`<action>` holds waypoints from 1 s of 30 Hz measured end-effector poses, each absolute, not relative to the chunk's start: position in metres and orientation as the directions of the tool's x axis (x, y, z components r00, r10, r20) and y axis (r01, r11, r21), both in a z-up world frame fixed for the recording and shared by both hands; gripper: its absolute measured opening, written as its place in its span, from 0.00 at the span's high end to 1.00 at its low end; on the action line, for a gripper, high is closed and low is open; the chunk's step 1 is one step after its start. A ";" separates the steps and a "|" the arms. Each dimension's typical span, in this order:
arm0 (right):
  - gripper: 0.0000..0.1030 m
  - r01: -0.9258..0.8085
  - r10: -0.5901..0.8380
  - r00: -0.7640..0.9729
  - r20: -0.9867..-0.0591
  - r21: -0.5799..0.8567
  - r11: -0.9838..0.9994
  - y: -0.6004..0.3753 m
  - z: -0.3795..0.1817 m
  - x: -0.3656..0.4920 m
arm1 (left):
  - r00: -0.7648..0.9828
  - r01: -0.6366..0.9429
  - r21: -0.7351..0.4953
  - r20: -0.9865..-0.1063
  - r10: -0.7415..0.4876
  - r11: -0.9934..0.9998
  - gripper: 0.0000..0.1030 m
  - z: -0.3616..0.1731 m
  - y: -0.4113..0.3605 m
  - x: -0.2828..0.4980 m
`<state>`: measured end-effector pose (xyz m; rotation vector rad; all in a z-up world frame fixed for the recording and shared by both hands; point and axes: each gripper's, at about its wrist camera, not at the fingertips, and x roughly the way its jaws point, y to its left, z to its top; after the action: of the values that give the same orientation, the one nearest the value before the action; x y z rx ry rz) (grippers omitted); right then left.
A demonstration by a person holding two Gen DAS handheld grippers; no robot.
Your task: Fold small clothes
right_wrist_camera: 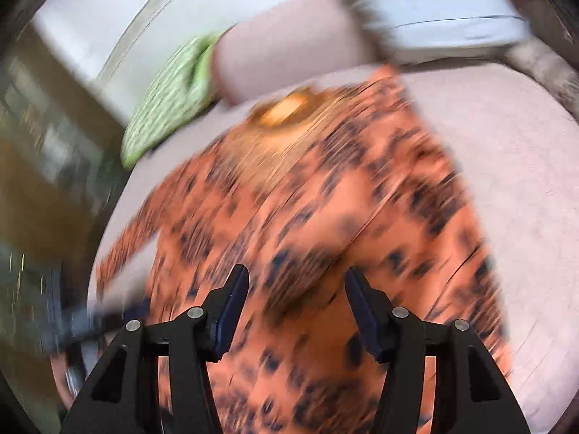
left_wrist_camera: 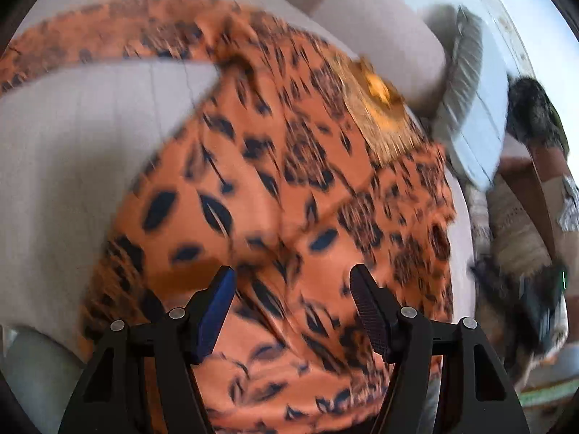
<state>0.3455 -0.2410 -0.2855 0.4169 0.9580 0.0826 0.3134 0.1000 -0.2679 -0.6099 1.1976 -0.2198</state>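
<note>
An orange, leopard-spotted soft fabric garment (left_wrist_camera: 275, 188) lies spread on a pale beige upholstered cushion (left_wrist_camera: 72, 166), with a tan patch bearing a yellow emblem (left_wrist_camera: 378, 88) at its far end. Taking that emblem as the landmark, the garment's long axis runs from the emblem back toward both grippers, and a long narrow piece, probably a sleeve (left_wrist_camera: 108, 32), branches off sideways across the cushion well to the emblem's left in the left wrist view. The left gripper (left_wrist_camera: 293, 307) hangs above the garment's near end, opposite the emblem, its jaws spread wide with nothing pinched between them; cloth shows in the gap but below the pads. The right gripper (right_wrist_camera: 296, 311) is likewise released and empty, over the same near end, the emblem (right_wrist_camera: 286, 110) straight ahead of it. Neither looks clearly nearer; judging by this, the near hem is the likely next grasp.
</note>
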 end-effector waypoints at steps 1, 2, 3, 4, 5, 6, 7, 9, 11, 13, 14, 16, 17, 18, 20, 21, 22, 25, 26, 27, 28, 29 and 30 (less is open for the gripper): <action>0.45 0.159 0.228 0.583 -0.780 0.385 0.909 -0.257 -0.287 0.359 | 0.355 -0.145 -0.545 -0.808 -0.471 0.826 0.37 -0.269 0.097 0.311; 0.46 0.193 0.232 0.580 -0.781 0.408 0.892 -0.269 -0.293 0.370 | 0.341 -0.139 -0.536 -0.815 -0.468 0.833 0.37 -0.271 0.094 0.307; 0.48 0.234 0.265 0.563 -0.783 0.459 0.857 -0.285 -0.303 0.386 | 0.327 -0.134 -0.532 -0.820 -0.469 0.836 0.37 -0.274 0.091 0.303; 0.51 0.263 0.288 0.552 -0.783 0.491 0.831 -0.295 -0.311 0.396 | 0.318 -0.133 -0.533 -0.822 -0.473 0.836 0.38 -0.277 0.088 0.301; 0.56 0.289 0.309 0.544 -0.780 0.519 0.804 -0.302 -0.320 0.405 | 0.315 -0.133 -0.529 -0.824 -0.471 0.838 0.38 -0.279 0.086 0.300; 0.58 0.315 0.321 0.539 -0.779 0.540 0.781 -0.308 -0.329 0.414 | 0.321 -0.133 -0.519 -0.829 -0.458 0.845 0.38 -0.279 0.084 0.301; 0.61 0.345 0.316 0.549 -0.774 0.554 0.757 -0.314 -0.336 0.421 | 0.323 -0.133 -0.511 -0.832 -0.450 0.849 0.38 -0.278 0.083 0.303; 0.62 0.379 0.310 0.567 -0.763 0.576 0.724 -0.321 -0.348 0.437 | 0.325 -0.125 -0.524 -0.824 -0.464 0.843 0.39 -0.275 0.079 0.310; 0.63 0.453 0.259 0.541 -0.800 0.537 0.712 -0.327 -0.358 0.446 | 0.320 -0.123 -0.511 -0.832 -0.453 0.851 0.46 -0.277 0.072 0.312; 0.65 0.489 0.264 0.538 -0.800 0.552 0.675 -0.334 -0.368 0.452 | 0.301 -0.117 -0.476 -0.853 -0.426 0.871 0.59 -0.284 0.064 0.318; 0.74 0.497 0.242 0.531 -0.812 0.530 0.687 -0.336 -0.368 0.456 | 0.302 -0.117 -0.453 -0.864 -0.403 0.884 0.75 -0.286 0.064 0.320; 0.91 0.509 0.225 0.529 -0.818 0.519 0.687 -0.342 -0.364 0.455 | 0.308 -0.144 -0.441 -0.871 -0.383 0.886 0.94 -0.288 0.067 0.322; 0.92 0.503 0.235 0.547 -0.803 0.541 0.674 -0.345 -0.359 0.452 | 0.313 -0.149 -0.466 -0.859 -0.405 0.872 0.95 -0.286 0.071 0.322; 0.93 0.487 0.224 0.574 -0.788 0.548 0.680 -0.347 -0.347 0.444 | 0.333 -0.149 -0.484 -0.845 -0.417 0.862 0.95 -0.280 0.075 0.318; 0.93 0.443 0.203 0.605 -0.770 0.537 0.718 -0.346 -0.327 0.435 | 0.374 -0.120 -0.504 -0.821 -0.432 0.855 0.96 -0.265 0.078 0.312; 0.93 0.433 0.197 0.608 -0.769 0.530 0.730 -0.347 -0.321 0.432 | 0.389 -0.113 -0.536 -0.798 -0.459 0.837 0.96 -0.258 0.083 0.308; 0.93 0.443 0.170 0.596 -0.785 0.498 0.746 -0.348 -0.319 0.431 | 0.397 -0.122 -0.559 -0.785 -0.476 0.820 0.96 -0.256 0.088 0.306; 0.94 0.468 0.155 0.557 -0.816 0.462 0.754 -0.359 -0.340 0.436 | 0.369 -0.152 -0.578 -0.786 -0.496 0.802 0.95 -0.270 0.097 0.312; 0.94 0.483 0.161 0.528 -0.834 0.451 0.751 -0.363 -0.352 0.439 | 0.357 -0.157 -0.572 -0.793 -0.494 0.805 0.95 -0.276 0.097 0.314; 0.93 0.502 0.178 0.483 -0.857 0.438 0.746 -0.364 -0.366 0.442 | 0.337 -0.160 -0.565 -0.802 -0.493 0.809 0.95 -0.280 0.096 0.316; 0.93 0.507 0.185 0.489 -0.852 0.450 0.735 -0.366 -0.367 0.439 | 0.328 -0.154 -0.563 -0.805 -0.495 0.812 0.95 -0.279 0.094 0.314; 0.93 0.497 0.186 0.517 -0.836 0.469 0.730 -0.366 -0.363 0.435 | 0.332 -0.133 -0.562 -0.802 -0.497 0.817 0.95 -0.274 0.091 0.313; 0.92 0.474 0.182 0.544 -0.819 0.479 0.739 -0.364 -0.355 0.432 | 0.342 -0.103 -0.550 -0.802 -0.490 0.828 0.92 -0.269 0.088 0.309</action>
<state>0.4318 -0.3641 -0.3554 0.7484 1.0032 -0.1940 0.3094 0.0876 -0.2686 -0.5736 1.2123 -0.2702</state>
